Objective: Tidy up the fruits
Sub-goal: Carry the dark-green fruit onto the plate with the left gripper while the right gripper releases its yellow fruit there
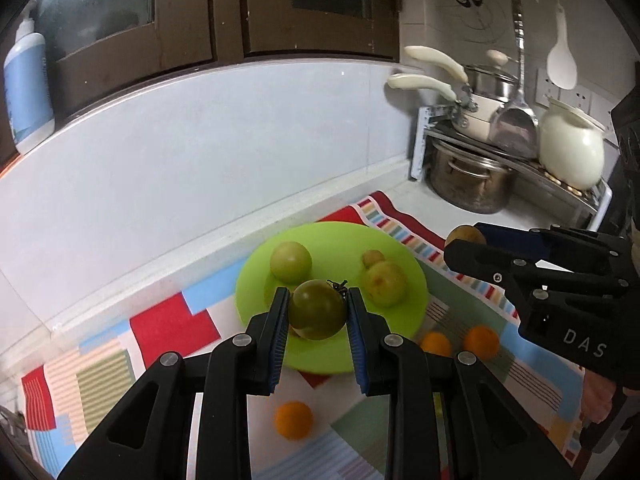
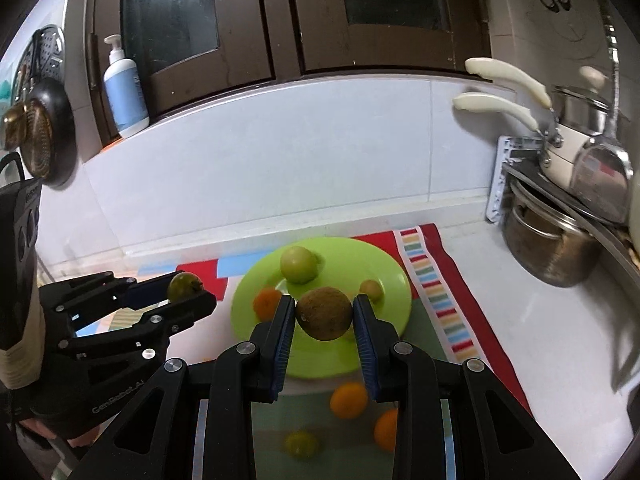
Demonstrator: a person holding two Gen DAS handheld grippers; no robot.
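Observation:
My left gripper (image 1: 318, 312) is shut on a dark green tomato (image 1: 318, 310) and holds it above the near edge of the green plate (image 1: 412, 312). My right gripper (image 2: 324, 318) is shut on a brown kiwi (image 2: 325, 314) above the same plate (image 2: 394, 280). The plate holds a pale green fruit (image 1: 291, 262), a second one (image 1: 385, 283) and a small one (image 1: 373, 258). Oranges (image 1: 293, 420) (image 1: 481, 342) (image 1: 436, 344) lie on the mat near the plate. The right gripper with the kiwi shows at the right of the left wrist view (image 1: 464, 240).
A colourful patterned mat (image 1: 172, 320) covers the counter under the plate. A rack with steel pots (image 1: 472, 184), pans and a white jar (image 1: 570, 152) stands at the back right. A soap bottle (image 2: 125, 92) stands on the window ledge. A small yellow-green fruit (image 2: 302, 444) lies on the mat.

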